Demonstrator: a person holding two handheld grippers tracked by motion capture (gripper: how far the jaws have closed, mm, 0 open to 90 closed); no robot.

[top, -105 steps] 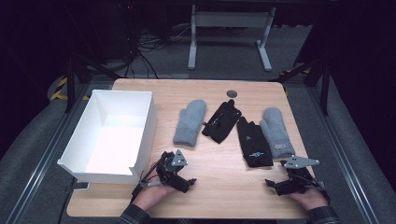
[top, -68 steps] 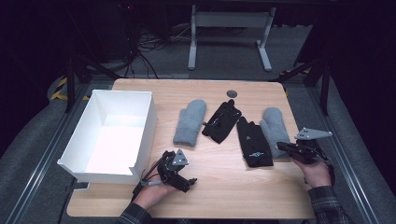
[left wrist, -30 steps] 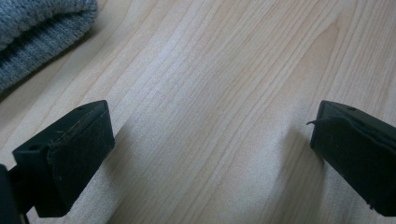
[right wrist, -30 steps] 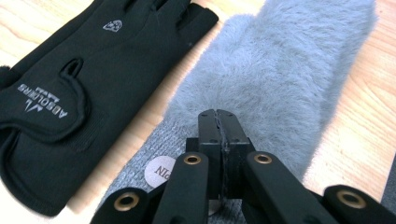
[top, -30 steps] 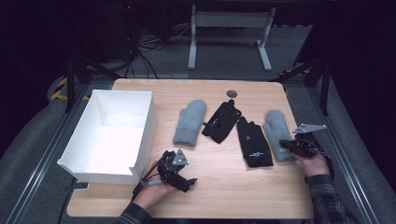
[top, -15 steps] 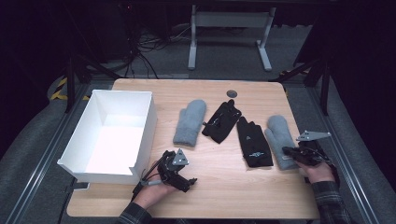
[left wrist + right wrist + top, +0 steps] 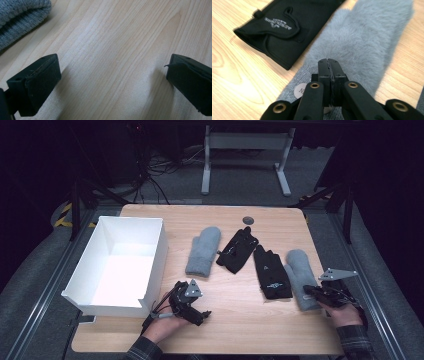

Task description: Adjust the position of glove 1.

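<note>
A fuzzy grey mitten [image 7: 300, 276] lies at the table's right, beside a black glove [image 7: 270, 271]. My right gripper [image 7: 310, 291] is at the mitten's near cuff end. In the right gripper view its jaws [image 7: 328, 60] are pressed together over the grey mitten [image 7: 362, 42], pinching its fabric near a round label [image 7: 299, 91]. The black glove [image 7: 287, 27] lies to its left. My left gripper [image 7: 192, 305] rests on the wood near the front edge, jaws [image 7: 113, 82] wide apart with only bare table between them. A second grey mitten [image 7: 203, 251] lies further back.
An open white box [image 7: 102, 292] stands at the left, right beside my left gripper. Another black glove [image 7: 237, 250] lies mid-table, with a small dark disc [image 7: 248, 220] near the far edge. The second mitten's cuff [image 7: 20, 20] edges into the left gripper view.
My right gripper has pulled back toward the front edge, and the grey mitten has slid with it, now lying lower beside the black glove. The left gripper has stayed put.
</note>
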